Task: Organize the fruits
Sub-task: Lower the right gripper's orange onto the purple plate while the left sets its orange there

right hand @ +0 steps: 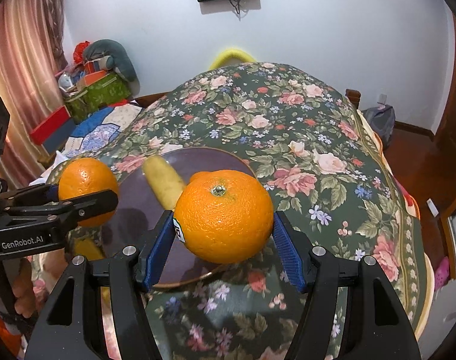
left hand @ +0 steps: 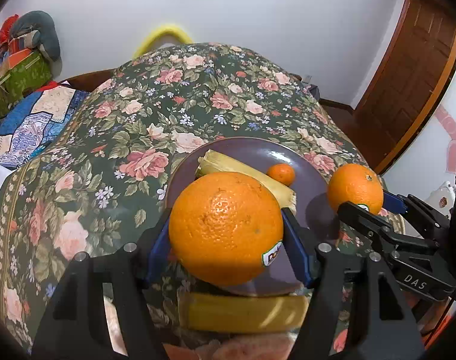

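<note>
The left gripper (left hand: 226, 234) grasps a large orange (left hand: 226, 228) between its blue fingers (left hand: 295, 250), holding it above the near edge of a purple plate (left hand: 310, 180) that sits on a worktop under a floral cloth (left hand: 132, 126). A white sticker shows on this orange's lower right side. The right gripper (right hand: 223, 234) grasps a second orange (right hand: 223, 214), stem end up, over the plate's (right hand: 144, 216) right rim, its blue pads (right hand: 287, 253) pressed against the fruit on both sides. In the left wrist view this second orange (left hand: 355, 189) hangs beside the plate's right edge, clamped in the right gripper (left hand: 371, 207); in the right wrist view the first orange (right hand: 87, 190) hangs at the plate's left edge in the left gripper (right hand: 87, 201). On the plate lie a peeled banana piece (left hand: 225, 163) and, just beside it, a small mandarin (left hand: 281, 174). Another yellow banana (left hand: 242, 312) lies on the cloth, just off the plate's near edge and under the left gripper. Behind the worktop stand a white wall, a wooden door (left hand: 407, 90) on the right and a quilt-covered bed (left hand: 33, 120) on the left.
</note>
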Motion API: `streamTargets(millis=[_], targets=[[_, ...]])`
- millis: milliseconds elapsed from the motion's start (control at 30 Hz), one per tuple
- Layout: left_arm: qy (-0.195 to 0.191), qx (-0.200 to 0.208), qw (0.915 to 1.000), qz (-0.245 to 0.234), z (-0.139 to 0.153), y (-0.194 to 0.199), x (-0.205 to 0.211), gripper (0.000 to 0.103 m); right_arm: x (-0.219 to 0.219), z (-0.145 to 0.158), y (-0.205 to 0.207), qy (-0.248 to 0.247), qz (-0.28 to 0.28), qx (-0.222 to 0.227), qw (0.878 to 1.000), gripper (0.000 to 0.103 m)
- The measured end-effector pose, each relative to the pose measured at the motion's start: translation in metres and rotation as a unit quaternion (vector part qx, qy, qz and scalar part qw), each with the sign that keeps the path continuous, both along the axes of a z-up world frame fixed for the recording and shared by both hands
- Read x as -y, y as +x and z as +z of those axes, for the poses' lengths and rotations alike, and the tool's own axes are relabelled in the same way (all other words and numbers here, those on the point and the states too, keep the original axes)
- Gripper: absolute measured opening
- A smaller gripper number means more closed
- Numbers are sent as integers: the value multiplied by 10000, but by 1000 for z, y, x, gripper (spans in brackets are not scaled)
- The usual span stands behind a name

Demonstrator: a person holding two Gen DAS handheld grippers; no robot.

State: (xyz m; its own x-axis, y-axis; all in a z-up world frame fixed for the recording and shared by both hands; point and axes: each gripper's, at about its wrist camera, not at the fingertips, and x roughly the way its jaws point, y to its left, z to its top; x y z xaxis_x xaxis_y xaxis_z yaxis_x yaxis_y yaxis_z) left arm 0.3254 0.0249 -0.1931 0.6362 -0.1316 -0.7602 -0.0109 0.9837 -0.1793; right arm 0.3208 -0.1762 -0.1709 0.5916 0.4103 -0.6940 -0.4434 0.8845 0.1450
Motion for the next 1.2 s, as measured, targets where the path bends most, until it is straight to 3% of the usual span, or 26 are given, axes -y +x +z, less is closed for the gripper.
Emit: streamTargets(millis=[533, 767, 1033, 1200], targets=[[-39, -624, 9980, 54, -35, 35, -3, 68, -18, -21, 23, -241, 129, -206, 9994, 63], [90, -334, 9994, 47, -22, 30, 0, 74, -19, -20, 22, -267, 184, -224, 9992, 65], [-82, -168, 9997, 154, -5, 13, -8, 74, -12, 1, 9, -205, 8, -20, 9998, 83], [61, 63, 9998, 150, 16, -6, -5, 75, -6, 14, -3, -135, -91, 64, 9998, 85]])
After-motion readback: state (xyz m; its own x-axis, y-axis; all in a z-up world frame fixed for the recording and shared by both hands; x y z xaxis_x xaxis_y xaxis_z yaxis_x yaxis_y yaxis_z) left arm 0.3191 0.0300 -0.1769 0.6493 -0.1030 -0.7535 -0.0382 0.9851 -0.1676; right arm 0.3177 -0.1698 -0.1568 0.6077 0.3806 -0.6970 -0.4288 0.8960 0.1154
